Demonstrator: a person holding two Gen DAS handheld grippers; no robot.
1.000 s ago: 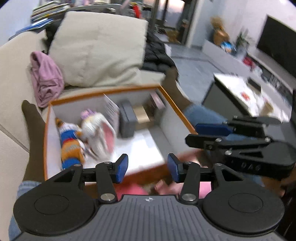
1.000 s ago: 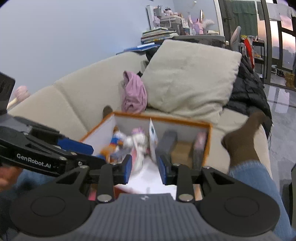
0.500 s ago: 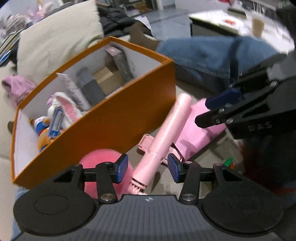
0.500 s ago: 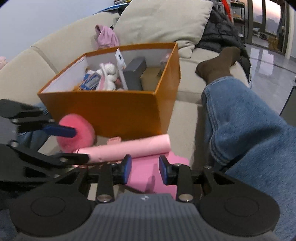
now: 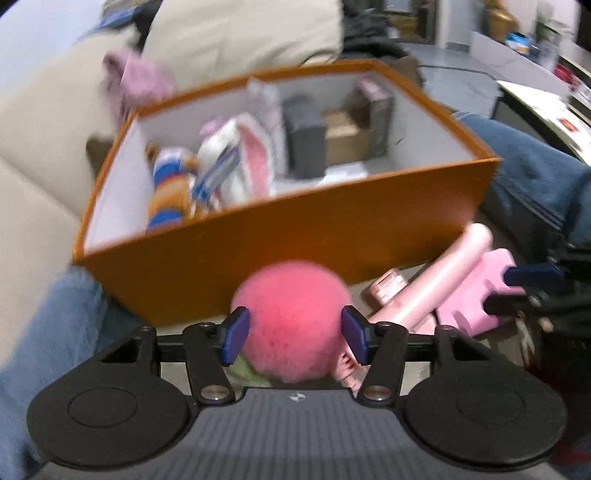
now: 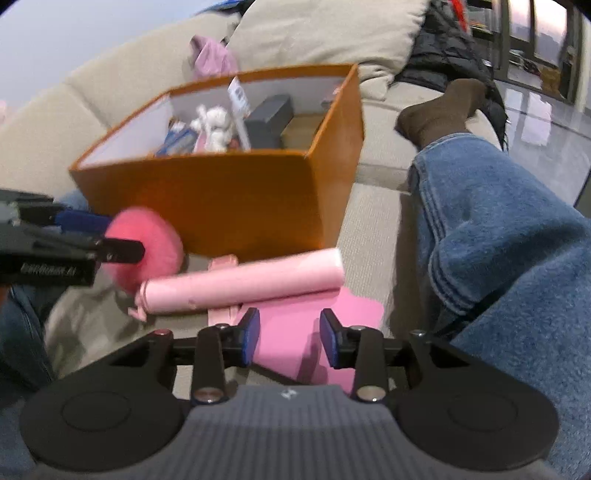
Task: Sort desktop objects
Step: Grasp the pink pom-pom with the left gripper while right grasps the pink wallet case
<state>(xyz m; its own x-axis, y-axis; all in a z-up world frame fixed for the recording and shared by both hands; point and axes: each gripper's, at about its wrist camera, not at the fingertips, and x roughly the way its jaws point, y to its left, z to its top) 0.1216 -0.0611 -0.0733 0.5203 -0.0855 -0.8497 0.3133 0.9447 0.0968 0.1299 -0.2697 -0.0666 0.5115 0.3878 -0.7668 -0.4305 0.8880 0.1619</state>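
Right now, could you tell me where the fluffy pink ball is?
The fluffy pink ball lies outside the orange box, against its front wall, between the open left gripper fingers.

Beige sofa [image 6: 55, 122] fills left side; big cream cushion [image 6: 325, 33] leans on its back. Pink cloth [image 6: 212, 57] bunched beside cushion. Black jacket [image 6: 443, 55] heaped at cushion's right. Plain pale wall [image 6: 92, 33] above sofa. Glossy grey floor [image 6: 546, 122] at right, reflecting light. Dark-framed windows [image 6: 535, 37] beyond, dusk sky. Low white table [image 5: 535, 99] with papers.
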